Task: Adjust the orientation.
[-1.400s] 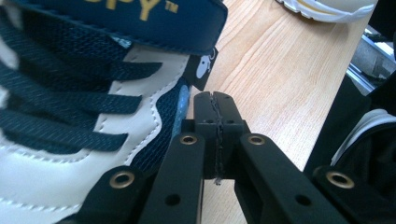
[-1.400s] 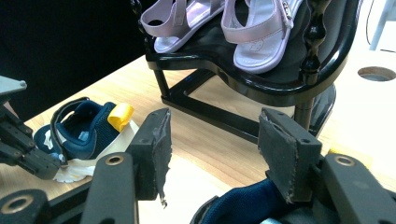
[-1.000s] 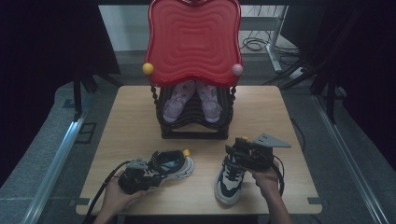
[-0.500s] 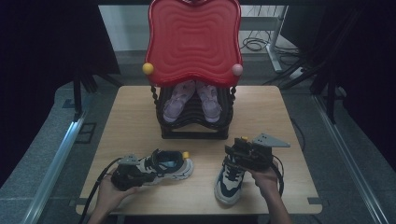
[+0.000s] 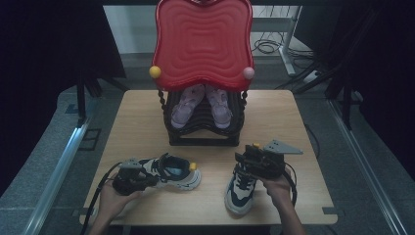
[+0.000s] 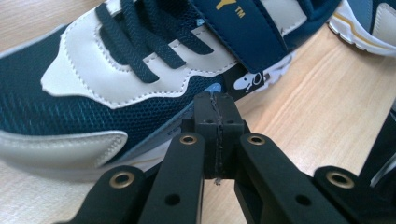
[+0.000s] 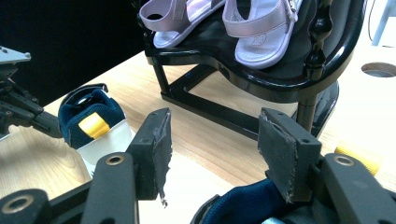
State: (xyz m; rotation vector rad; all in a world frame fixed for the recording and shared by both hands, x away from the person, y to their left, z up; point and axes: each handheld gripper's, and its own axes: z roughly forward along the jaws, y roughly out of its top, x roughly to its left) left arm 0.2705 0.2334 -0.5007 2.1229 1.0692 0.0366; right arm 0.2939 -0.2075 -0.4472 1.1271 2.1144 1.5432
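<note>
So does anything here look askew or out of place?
The two navy sneakers are not paired: the left sneaker lies crosswise on the table, while the right sneaker points toward the black shoe rack. The lilac sandals on the rack sit neatly side by side.

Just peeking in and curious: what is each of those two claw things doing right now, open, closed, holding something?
Left gripper: shut, empty, tips against the left sneaker.
Right gripper: open over the right sneaker's heel, not clamping it.

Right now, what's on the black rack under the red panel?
A pair of lilac sandals sits side by side on the black rack, toes toward the table's near edge. The red panel covers their heel ends and whatever lies behind.
</note>
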